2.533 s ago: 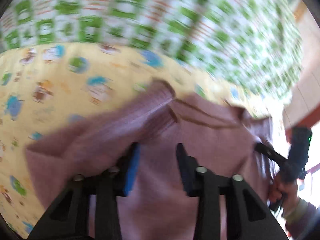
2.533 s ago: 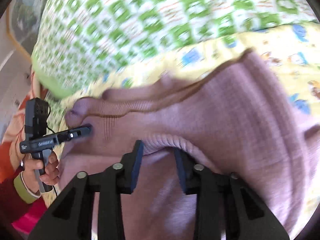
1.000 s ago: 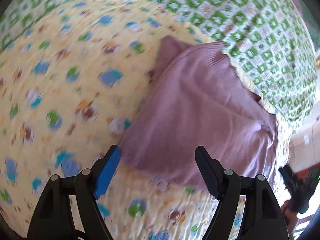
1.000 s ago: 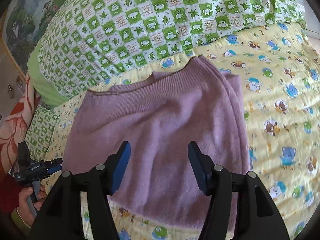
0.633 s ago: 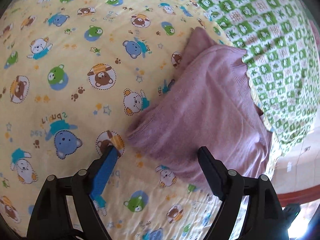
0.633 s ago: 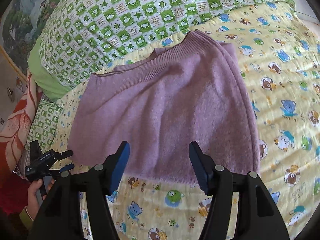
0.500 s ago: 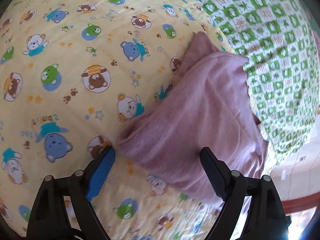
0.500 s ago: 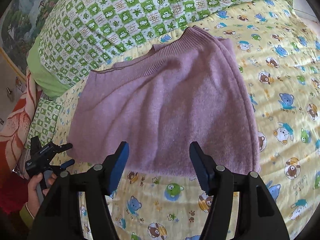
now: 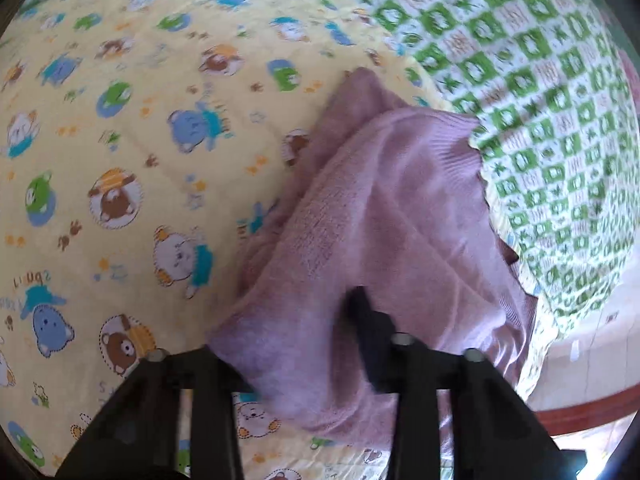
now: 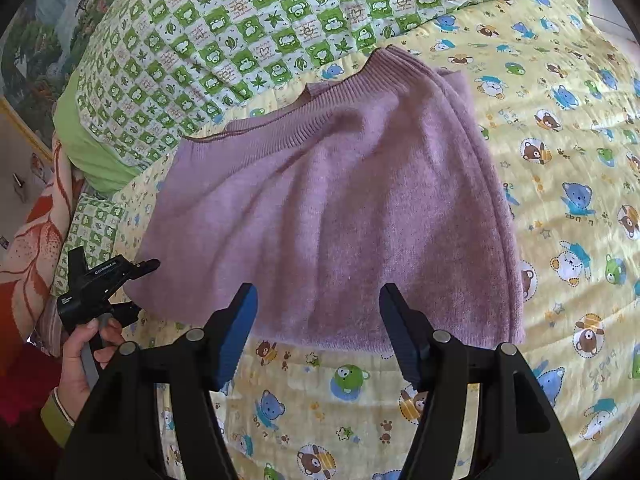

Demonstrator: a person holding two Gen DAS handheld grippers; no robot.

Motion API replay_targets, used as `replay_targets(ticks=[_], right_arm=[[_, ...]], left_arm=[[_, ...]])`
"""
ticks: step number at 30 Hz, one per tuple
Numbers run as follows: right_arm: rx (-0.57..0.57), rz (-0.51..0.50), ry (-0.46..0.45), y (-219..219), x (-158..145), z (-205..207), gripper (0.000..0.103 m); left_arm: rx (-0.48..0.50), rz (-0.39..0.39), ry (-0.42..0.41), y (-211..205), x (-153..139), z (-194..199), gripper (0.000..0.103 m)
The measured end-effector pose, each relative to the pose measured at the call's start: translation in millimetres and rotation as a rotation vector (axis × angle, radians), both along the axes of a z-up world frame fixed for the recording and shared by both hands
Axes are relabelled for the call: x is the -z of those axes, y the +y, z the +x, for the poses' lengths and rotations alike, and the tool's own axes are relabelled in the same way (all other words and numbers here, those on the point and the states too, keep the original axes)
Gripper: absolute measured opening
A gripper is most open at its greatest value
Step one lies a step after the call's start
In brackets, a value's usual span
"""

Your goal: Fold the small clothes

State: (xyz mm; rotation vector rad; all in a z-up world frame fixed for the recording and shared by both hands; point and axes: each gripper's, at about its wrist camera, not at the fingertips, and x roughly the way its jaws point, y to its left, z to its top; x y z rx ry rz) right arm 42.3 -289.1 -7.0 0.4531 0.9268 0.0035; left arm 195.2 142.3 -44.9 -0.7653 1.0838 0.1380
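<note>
Our right gripper [image 10: 318, 304] hangs above the bed with its jaws spread wide and nothing between them; the blue pads [image 10: 236, 332] face each other over the near hem of the mauve knit sweater [image 10: 332, 208], and we cannot tell whether they touch the fabric. The sweater lies folded on the yellow bear-print quilt [image 10: 560, 168], its ribbed edge pointing away from us toward the green checkered blanket [image 10: 240, 32] bunched at the far side.

Our left gripper [image 9: 312, 320] is down at the sweater's [image 9: 400, 208] near corner. The purple knit is drawn up between the two fingers and bulges over the left one, hiding its pad, while the right finger [image 9: 368, 328] presses into the cloth, so the jaws stand narrow and pinch a fold of fabric. From there the garment runs away and to the right, up to the ribbed edge beside the checkered blanket [image 9: 540, 100], with the bear-print quilt [image 9: 120, 160] spread to the left.

In the right wrist view we also see the left gripper [image 10: 136, 286] from the side, held in the person's hand [image 10: 86, 344] just at the sweater's left corner, its upper tip touching the knit. An orange floral cloth [image 10: 36, 240] lies beyond it at the left edge.
</note>
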Motion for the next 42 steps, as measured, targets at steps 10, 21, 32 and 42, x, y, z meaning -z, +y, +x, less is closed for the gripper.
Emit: replay_targets(ticks=[10,21,32,42], right_arm=[[0.033,0.014,-0.007,-13.1,-0.3,-0.6,0.064],[0.048,0.026,-0.011,-25.1,-0.2,2.2,0.064],[-0.036,0.112,-0.036,-28.4,-9.1,60.2,0.064],[-0.381,0.402,0.099,43.8,12.4,220.8,0.086]], left_arm=[[0.18,0.134,-0.147,-53.8,-51.7,9.8,0.014],[0.486,0.159,-0.272,-148.5,-81.0,5.8,0.011],[0.571,0.13,-0.209,-169.8,-44.9,2.1,0.011],[0.54,0.077,-0.187,-160.0,-38.0,5.9,0.011]])
